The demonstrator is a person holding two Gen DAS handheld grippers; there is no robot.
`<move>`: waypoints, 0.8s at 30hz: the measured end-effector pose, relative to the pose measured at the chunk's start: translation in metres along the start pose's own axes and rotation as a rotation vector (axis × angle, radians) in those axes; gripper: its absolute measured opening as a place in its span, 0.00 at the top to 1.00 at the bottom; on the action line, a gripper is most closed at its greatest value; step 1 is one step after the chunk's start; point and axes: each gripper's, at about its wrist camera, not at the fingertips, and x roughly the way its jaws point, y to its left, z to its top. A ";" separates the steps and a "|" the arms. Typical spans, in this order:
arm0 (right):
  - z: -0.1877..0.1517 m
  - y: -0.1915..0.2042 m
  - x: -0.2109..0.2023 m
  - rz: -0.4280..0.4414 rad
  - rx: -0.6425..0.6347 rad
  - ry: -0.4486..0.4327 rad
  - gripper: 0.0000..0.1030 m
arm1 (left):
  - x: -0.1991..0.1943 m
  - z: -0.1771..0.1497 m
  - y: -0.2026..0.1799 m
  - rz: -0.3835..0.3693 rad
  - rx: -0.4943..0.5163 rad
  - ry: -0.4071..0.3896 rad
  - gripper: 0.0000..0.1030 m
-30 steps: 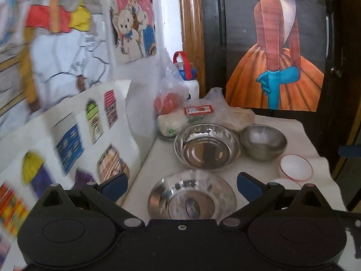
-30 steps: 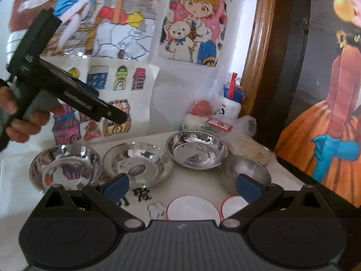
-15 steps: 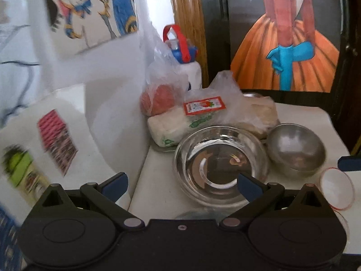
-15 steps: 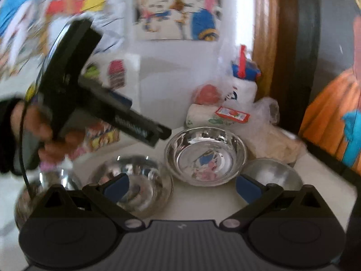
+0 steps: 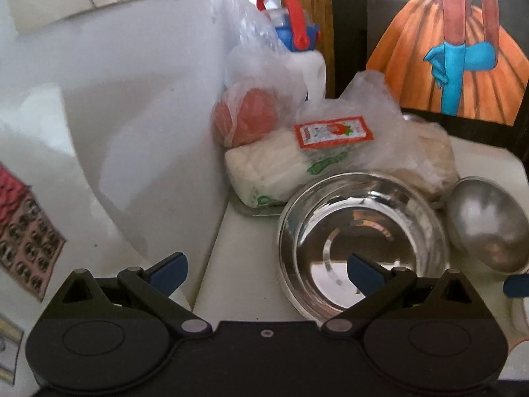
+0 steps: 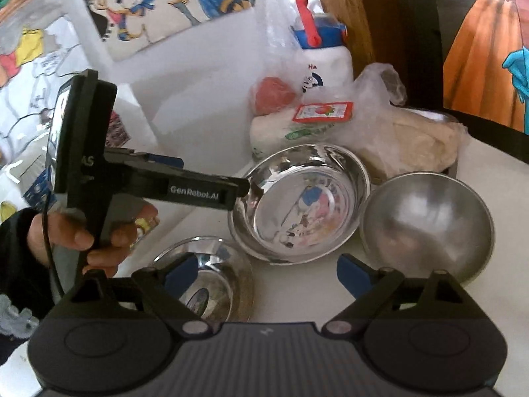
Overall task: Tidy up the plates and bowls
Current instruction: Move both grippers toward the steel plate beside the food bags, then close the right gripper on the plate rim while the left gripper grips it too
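the left tongs stand spread and empty, one finger just over the near rim of the shiny steel bowl. the right tongs are wide but closing, nothing between them, the bowl just ahead and the dull bowl ahead to their right on the bench. step in hand looks like reaching for the shiny bowl; next, one finger must drop inside its rim.
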 end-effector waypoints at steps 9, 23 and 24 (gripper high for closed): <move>0.009 -0.004 0.031 -0.012 0.080 0.026 0.19 | 0.020 0.005 0.010 -0.022 -0.036 0.023 0.09; 0.006 -0.012 0.053 -0.093 0.227 0.046 0.32 | 0.037 0.008 0.025 -0.131 -0.155 0.066 0.50; 0.007 -0.011 0.054 -0.098 0.223 0.043 0.33 | 0.039 0.008 0.026 -0.142 -0.170 0.074 0.54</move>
